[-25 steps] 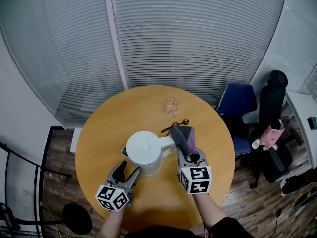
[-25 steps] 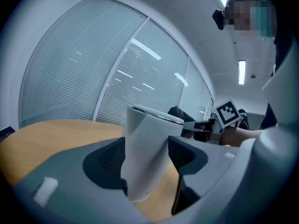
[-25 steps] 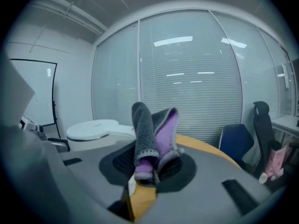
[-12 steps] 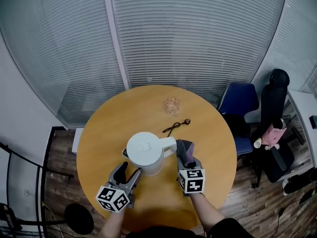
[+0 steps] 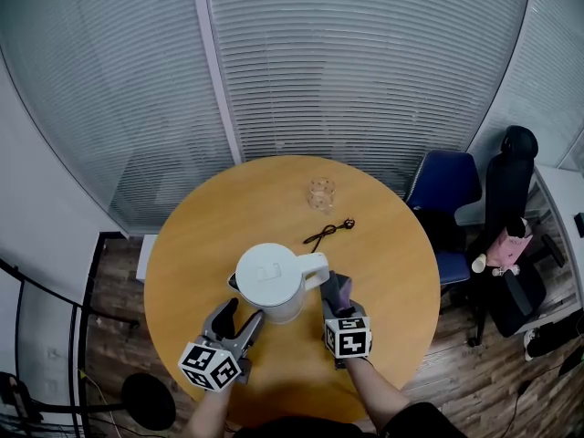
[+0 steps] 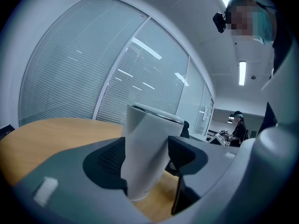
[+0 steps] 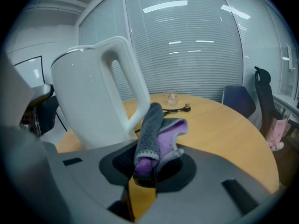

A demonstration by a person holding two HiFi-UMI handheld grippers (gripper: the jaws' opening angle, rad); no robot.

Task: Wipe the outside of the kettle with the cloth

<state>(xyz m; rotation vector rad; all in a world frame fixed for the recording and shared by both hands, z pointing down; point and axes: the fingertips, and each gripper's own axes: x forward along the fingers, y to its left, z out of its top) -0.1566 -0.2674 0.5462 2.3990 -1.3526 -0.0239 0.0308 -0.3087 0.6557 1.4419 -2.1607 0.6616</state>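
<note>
The left gripper (image 5: 243, 311) clasps the lower body of the white kettle (image 5: 269, 276), which stands upright on the round wooden surface (image 5: 228, 208). The right gripper (image 5: 336, 296) is clamped on the folded grey-and-purple cloth (image 5: 338, 286), just beside the kettle's handle.
</note>
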